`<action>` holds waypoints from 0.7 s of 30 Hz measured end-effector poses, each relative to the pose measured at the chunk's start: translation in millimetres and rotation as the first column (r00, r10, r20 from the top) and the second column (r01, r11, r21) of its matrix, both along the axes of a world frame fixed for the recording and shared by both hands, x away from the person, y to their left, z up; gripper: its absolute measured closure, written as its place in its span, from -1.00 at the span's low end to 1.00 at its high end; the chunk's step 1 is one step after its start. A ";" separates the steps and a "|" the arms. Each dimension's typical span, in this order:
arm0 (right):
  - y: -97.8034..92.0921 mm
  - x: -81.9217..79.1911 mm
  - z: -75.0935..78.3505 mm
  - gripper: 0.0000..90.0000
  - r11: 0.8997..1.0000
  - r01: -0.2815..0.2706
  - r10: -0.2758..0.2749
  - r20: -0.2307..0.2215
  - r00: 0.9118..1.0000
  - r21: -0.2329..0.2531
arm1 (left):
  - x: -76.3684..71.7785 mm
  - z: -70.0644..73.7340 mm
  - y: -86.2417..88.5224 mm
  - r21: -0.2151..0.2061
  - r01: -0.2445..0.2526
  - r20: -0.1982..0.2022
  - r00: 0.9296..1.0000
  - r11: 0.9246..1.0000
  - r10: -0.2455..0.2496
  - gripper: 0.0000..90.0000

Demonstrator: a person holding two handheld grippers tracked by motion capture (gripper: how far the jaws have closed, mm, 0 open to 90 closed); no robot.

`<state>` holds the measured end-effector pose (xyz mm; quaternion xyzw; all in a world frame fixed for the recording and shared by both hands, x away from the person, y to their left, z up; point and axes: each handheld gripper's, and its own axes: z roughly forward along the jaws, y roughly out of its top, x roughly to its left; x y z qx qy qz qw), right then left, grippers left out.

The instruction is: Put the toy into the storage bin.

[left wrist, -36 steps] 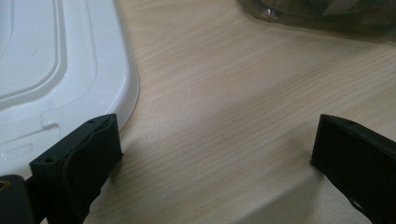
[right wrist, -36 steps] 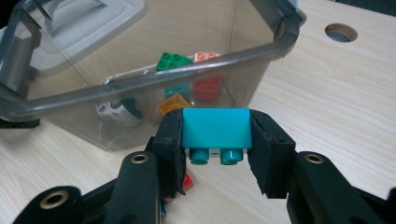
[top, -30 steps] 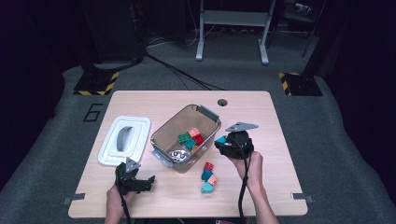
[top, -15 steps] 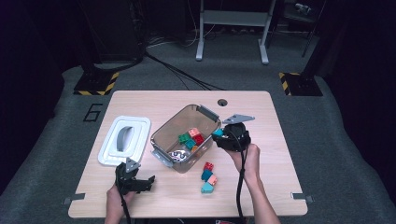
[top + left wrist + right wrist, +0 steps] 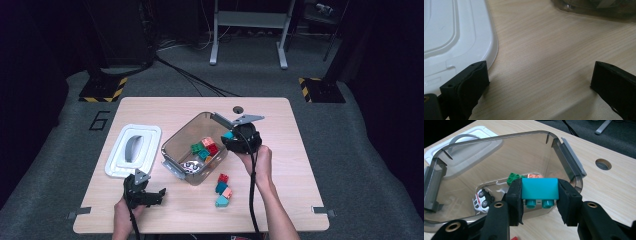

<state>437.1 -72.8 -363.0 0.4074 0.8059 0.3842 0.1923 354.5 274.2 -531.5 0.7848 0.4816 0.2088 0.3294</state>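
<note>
My right gripper (image 5: 539, 195) is shut on a teal toy brick (image 5: 539, 189), held over the right rim of a clear smoky plastic bin (image 5: 567, 160). From above, that gripper (image 5: 231, 137) hovers at the bin's (image 5: 176, 145) right edge. Inside the bin lie a green brick (image 5: 513, 177), a salmon brick (image 5: 534, 175) and a small white toy car (image 5: 482, 198). Red, green and teal bricks (image 5: 204, 148) show in the bin from the high view. My left gripper (image 5: 155, 195) rests open on the table near the front left, its jaws wide apart over bare wood (image 5: 541, 75).
The bin's white lid (image 5: 134, 150) lies flat left of the bin, and its edge (image 5: 461, 37) sits beside my left gripper's jaw. Several loose bricks (image 5: 222, 189) lie on the table in front of the bin. A round cable hole (image 5: 238, 109) is behind the bin.
My right gripper has carried the teal brick forward and left, from beside the bin to over its right rim. The left gripper has stayed put.
</note>
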 end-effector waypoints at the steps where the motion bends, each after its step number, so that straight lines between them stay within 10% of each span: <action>1: 4.1 2.1 0.0 0.31 1.000 -0.002 0.002 -0.010 1.000 -0.009 | 0.0 0.0 0.0 0.000 0.000 0.000 1.000 1.000 0.000 -0.97; 21: 24.3 24.3 -19.5 0.30 0.995 -0.048 0.039 -0.111 0.993 -0.082 | -0.1 0.0 0.0 0.000 0.000 0.001 1.000 1.000 0.000 -0.97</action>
